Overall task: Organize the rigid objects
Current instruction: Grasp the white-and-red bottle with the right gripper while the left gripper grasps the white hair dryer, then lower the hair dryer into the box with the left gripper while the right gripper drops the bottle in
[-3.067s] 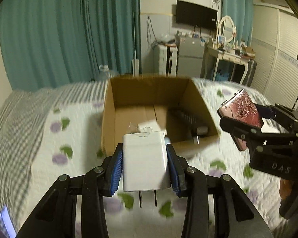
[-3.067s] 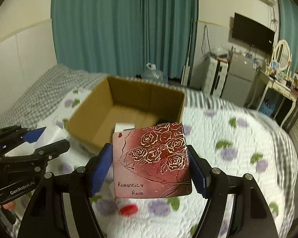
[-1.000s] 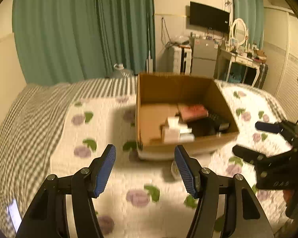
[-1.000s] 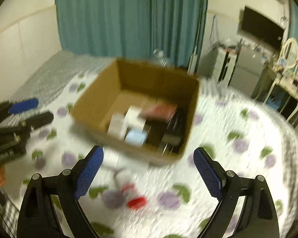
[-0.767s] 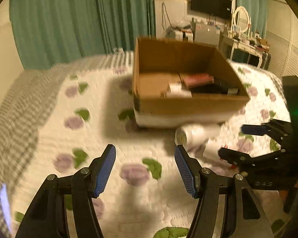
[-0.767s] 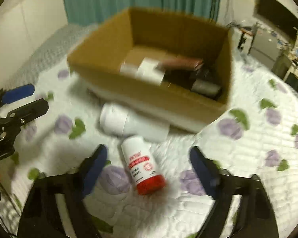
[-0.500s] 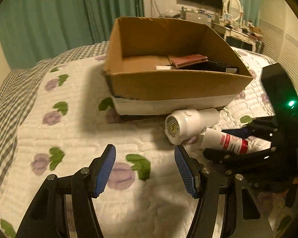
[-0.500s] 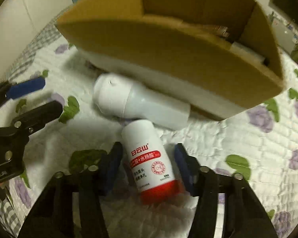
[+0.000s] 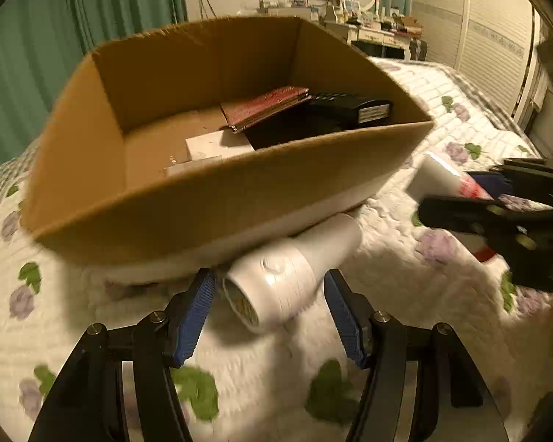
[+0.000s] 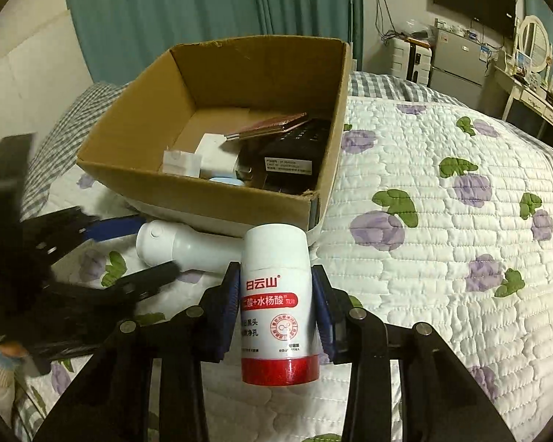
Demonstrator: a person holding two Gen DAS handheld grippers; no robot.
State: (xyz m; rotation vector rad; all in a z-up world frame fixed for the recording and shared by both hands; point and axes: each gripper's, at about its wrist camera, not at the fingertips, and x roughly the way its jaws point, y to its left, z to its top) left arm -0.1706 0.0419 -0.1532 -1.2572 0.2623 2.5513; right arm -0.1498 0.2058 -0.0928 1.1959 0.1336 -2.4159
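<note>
White plastic fills the lower middle of the left wrist view: a plain white bottle point(image 9: 295, 276) lies on its side on the quilted bedspread point(image 9: 405, 294), its labelled base turned toward the camera and its narrower end pointing up and right against the foot of the cardboard box point(image 9: 210, 199). The left gripper point(image 9: 269, 316) has its blue-padded fingers point(image 9: 191, 313) spread wide, one on each side of that bottle's base — the pads stand clear of it, not touching. In the right wrist view the same bottle point(image 10: 180, 245) shows at centre left, just below the box's near wall point(image 10: 202, 199), with the left gripper's dark frame point(image 10: 77, 258) around it. The right gripper point(image 10: 276, 313) is pinched on a second white bottle with a red cap point(image 10: 276, 305); it sits between the blue pads at lower centre, red cap toward the camera, white end pointing toward the box's near corner and lifted off the bedspread point(image 10: 442, 239). From the left wrist view this held bottle point(image 9: 446, 180) appears at the right edge, blurred, between the right gripper's black fingers point(image 9: 461, 213). Inside the box — seen in the upper middle of both views — lie a flat red case point(image 10: 269, 125), a black device with a white label point(image 10: 287, 158) and a white charger block point(image 10: 214, 154), with a small white piece point(image 10: 178, 162) beside it.
</note>
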